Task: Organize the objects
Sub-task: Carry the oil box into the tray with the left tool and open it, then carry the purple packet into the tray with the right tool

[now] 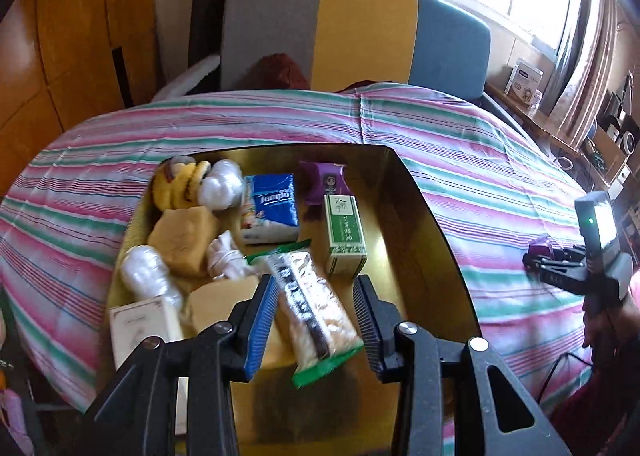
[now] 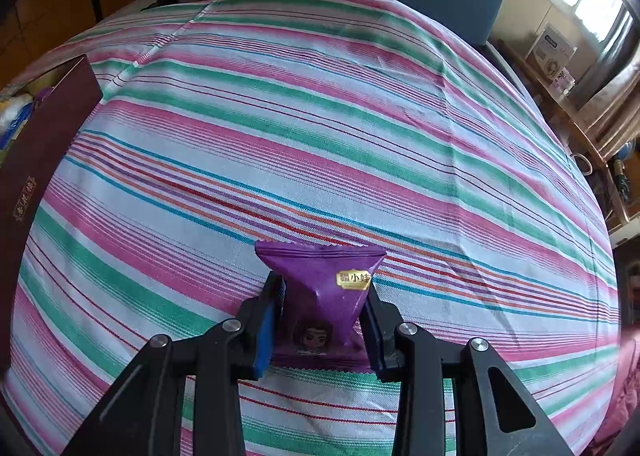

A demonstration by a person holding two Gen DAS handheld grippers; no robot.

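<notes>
My left gripper (image 1: 316,284) is open above a gold-lined box (image 1: 432,224). A green-edged snack bar packet (image 1: 316,304) lies between its fingers, blurred, and I cannot tell if it touches them. The box also holds a blue Tempo tissue pack (image 1: 274,206), a green carton (image 1: 345,232), a purple snack packet (image 1: 326,184), a yellow plush toy (image 1: 182,182) and several wrapped items. My right gripper (image 2: 325,288) is shut on a purple snack packet (image 2: 324,284) above the striped tablecloth (image 2: 320,116); it shows at the right of the left wrist view (image 1: 540,254).
The box's maroon outer wall (image 2: 44,144) shows at the left of the right wrist view. A grey, yellow and blue chair back (image 1: 360,28) stands behind the table. A shelf with boxes (image 1: 524,82) runs under the window at the right.
</notes>
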